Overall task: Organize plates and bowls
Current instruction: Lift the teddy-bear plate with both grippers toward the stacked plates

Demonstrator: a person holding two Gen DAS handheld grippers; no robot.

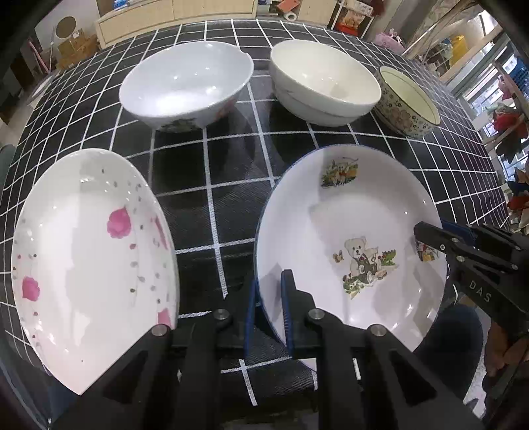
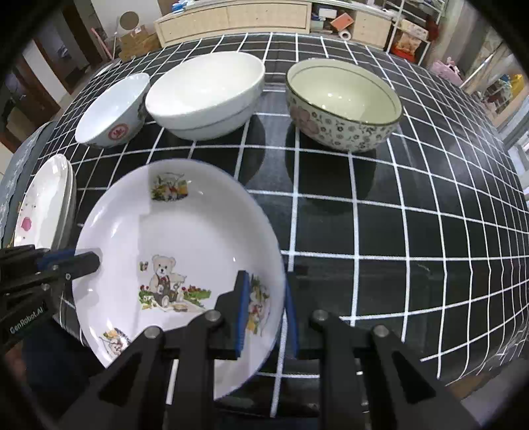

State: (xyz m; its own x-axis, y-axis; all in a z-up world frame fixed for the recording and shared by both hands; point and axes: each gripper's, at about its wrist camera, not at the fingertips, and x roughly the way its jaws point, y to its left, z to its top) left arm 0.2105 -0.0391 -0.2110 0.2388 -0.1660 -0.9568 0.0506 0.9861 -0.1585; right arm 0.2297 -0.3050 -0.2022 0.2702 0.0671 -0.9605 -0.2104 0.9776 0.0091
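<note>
While both grippers, left (image 1: 269, 307) and right (image 2: 266, 314), pinch the bear plate (image 1: 350, 244), three bowls (image 1: 322, 82) stand behind; a pink plate (image 1: 92, 264) lies beside. The cloth (image 2: 396, 231) is black with white squares; shelves (image 2: 231, 16) stand far back.

A white plate (image 1: 350, 238) printed with teddy bears is clamped between blue-padded jaws; the tablecloth (image 2: 413, 231) beyond is black with white grid lines.

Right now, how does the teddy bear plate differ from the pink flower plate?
The blue-rimmed white teddy bear plate carries cartoon prints; the white pink-flower plate has petals and grey specks. Both tools, left and right, clamp the bear plate's rim; nothing grips the flower plate. Both are round, glossy.
</note>
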